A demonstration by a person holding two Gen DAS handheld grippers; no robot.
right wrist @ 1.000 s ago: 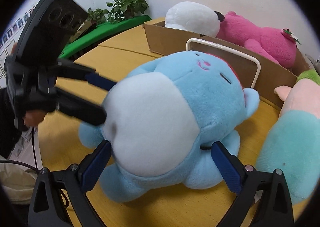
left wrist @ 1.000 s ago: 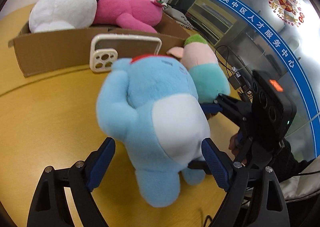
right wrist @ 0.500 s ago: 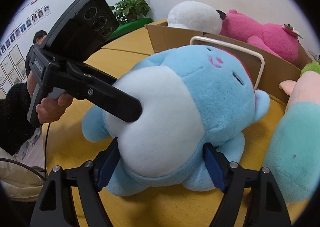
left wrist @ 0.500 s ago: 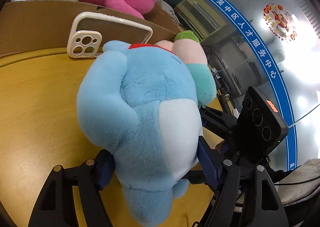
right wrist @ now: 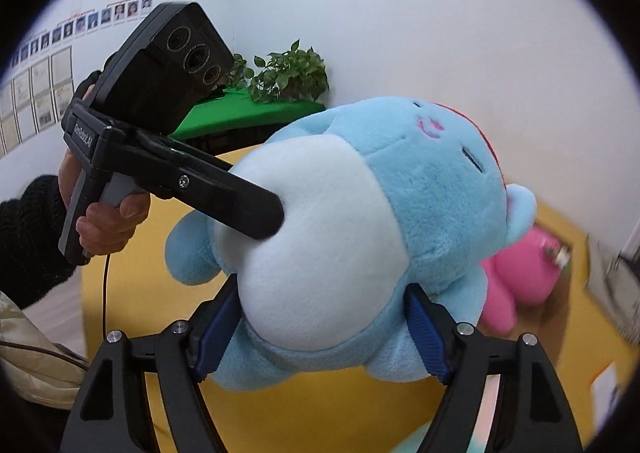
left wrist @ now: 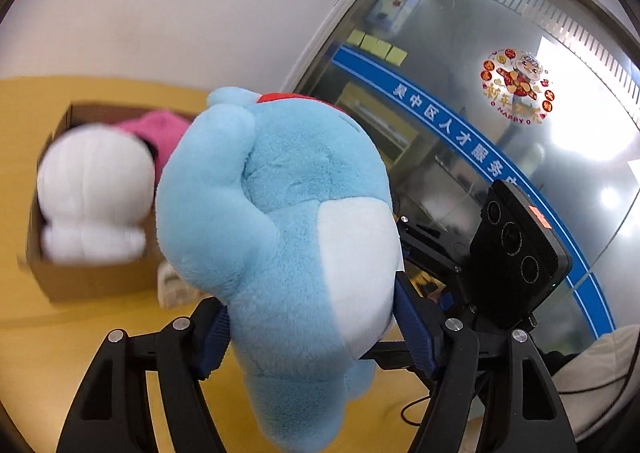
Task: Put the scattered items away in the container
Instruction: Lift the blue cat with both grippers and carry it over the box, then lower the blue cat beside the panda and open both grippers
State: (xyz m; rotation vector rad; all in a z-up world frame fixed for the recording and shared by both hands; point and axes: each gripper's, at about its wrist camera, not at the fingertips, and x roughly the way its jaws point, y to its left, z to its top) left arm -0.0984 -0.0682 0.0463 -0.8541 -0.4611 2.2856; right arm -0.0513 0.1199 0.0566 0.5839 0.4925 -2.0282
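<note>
The blue plush toy (left wrist: 276,221) was held clear of the yellow table (left wrist: 60,333) by both tools at once: the left hand-held gripper (left wrist: 316,337) was clamped across its lower body, and the right hand-held gripper (right wrist: 320,329) was clamped on the same toy from another side, the pads of each being pressed into the fur. The cardboard box (left wrist: 80,281), already occupied by a white plush (left wrist: 94,189) and a pink plush (left wrist: 164,133), was seen beyond and below the toy. A slip was judged the chief risk, since the soft, compressible body could be squeezed out of either pair of pads if the two hands were drawn apart or turned unequally; a drop short of the box, or a jam against the toys already inside, was also judged possible. The box and the white plush were shown only in the left wrist view. The toy's face, the person's hand (right wrist: 108,213) on the left tool's handle and a potted plant (right wrist: 288,73) were shown only in the right wrist view.
</note>
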